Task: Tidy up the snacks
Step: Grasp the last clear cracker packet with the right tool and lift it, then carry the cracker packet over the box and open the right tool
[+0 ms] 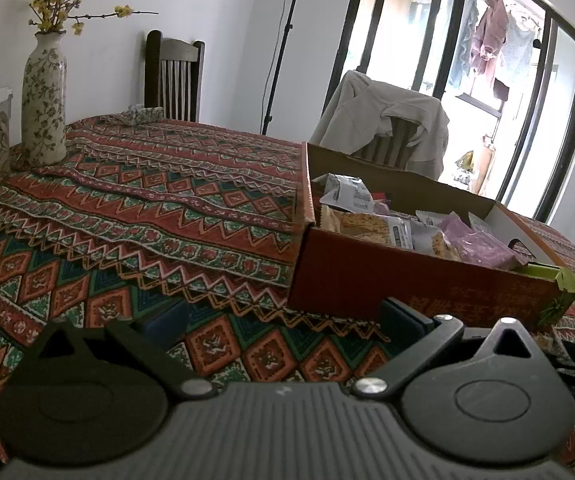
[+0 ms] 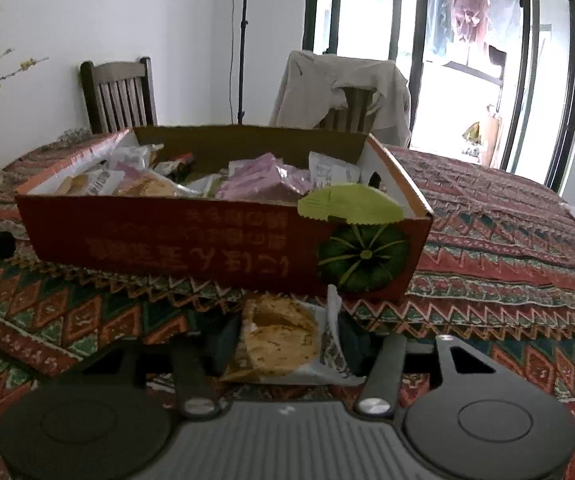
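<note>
Your right gripper (image 2: 283, 344): fingers clamped on cracker packet (image 2: 279, 344), low over patterned tablecloth (image 2: 487, 240), just before red snack box (image 2: 223, 248). Your left gripper (image 1: 275, 320): fingers spread wide, nothing between, beside box's near corner. Box full of packets. Vase (image 1: 43, 96) far left.
</note>
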`<state>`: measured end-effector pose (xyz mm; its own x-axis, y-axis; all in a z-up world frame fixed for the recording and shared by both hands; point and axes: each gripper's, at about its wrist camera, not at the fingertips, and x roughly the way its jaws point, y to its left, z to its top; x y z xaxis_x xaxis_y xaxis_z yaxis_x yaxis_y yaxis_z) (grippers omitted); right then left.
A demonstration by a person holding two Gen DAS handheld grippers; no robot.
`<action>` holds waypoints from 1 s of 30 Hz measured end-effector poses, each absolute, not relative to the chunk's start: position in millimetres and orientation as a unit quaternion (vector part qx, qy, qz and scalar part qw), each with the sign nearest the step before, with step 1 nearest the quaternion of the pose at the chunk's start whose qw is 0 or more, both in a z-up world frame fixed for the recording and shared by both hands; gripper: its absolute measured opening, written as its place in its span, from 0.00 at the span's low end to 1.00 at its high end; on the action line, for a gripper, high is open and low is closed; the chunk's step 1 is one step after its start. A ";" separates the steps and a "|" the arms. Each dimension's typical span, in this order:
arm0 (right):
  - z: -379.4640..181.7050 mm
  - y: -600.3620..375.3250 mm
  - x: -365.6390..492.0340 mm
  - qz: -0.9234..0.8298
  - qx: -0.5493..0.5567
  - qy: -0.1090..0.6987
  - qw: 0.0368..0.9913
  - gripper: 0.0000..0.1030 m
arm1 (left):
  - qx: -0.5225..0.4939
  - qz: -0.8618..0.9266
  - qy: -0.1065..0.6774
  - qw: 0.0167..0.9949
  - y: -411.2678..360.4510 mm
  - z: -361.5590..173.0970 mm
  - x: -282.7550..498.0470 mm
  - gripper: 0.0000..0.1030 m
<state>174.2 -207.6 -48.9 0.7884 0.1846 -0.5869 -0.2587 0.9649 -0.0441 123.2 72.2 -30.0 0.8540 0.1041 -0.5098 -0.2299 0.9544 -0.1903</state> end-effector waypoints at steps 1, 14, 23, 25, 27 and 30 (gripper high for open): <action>-47.3 -208.6 171.0 0.117 -0.061 0.298 0.945 0.51 | -0.123 0.088 0.256 0.955 72.4 -30.0 123.1 1.00; -13.7 -214.8 143.3 0.130 -0.059 0.230 0.963 0.51 | -0.134 0.089 0.240 0.957 75.1 -21.0 117.5 1.00; 5.5 -215.0 147.8 0.139 -0.052 0.194 0.970 0.51 | -0.117 0.080 0.213 0.967 60.5 5.4 118.3 1.00; 10.0 -213.7 153.5 0.139 -0.051 0.187 0.971 0.51 | -0.110 0.080 0.205 0.969 56.2 12.5 121.1 1.00; 14.1 -212.9 159.7 0.140 -0.050 0.182 0.972 0.51 | -0.105 0.081 0.197 0.972 51.9 18.7 124.8 1.00; 20.1 -211.0 169.1 0.140 -0.048 0.174 0.973 0.51 | -0.101 0.081 0.191 0.973 46.6 26.8 131.6 1.00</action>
<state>169.1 -211.0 20.1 0.8998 0.2561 -0.3532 -0.2897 0.9561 -0.0447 131.6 46.6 26.8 0.9141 0.1188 -0.3877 -0.1957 0.9667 -0.1652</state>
